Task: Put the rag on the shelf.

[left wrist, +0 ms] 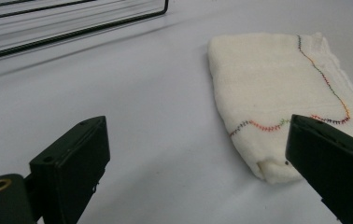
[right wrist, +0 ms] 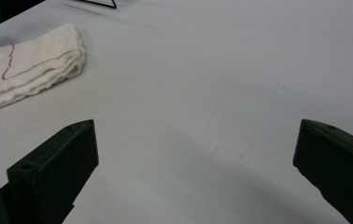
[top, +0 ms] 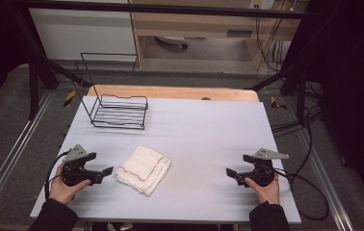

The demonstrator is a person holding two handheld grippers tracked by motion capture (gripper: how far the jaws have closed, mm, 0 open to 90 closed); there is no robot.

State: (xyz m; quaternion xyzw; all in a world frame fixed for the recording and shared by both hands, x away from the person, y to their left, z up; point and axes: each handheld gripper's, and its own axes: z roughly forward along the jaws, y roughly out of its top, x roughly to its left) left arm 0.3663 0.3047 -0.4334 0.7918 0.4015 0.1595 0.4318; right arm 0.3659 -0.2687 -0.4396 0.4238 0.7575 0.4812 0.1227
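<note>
White folded cloth (top: pixel 143 169) lies between left claw (top: pixel 107 172) and right claw (top: pixel 230 172), both spread, gripping nothing.

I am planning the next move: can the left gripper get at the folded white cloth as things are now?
Probably yes. The left gripper is open and points at the folded cloth, which lies flat on the table just beyond its jaws. Nothing lies between them, and the wire rack stands well behind.
</note>
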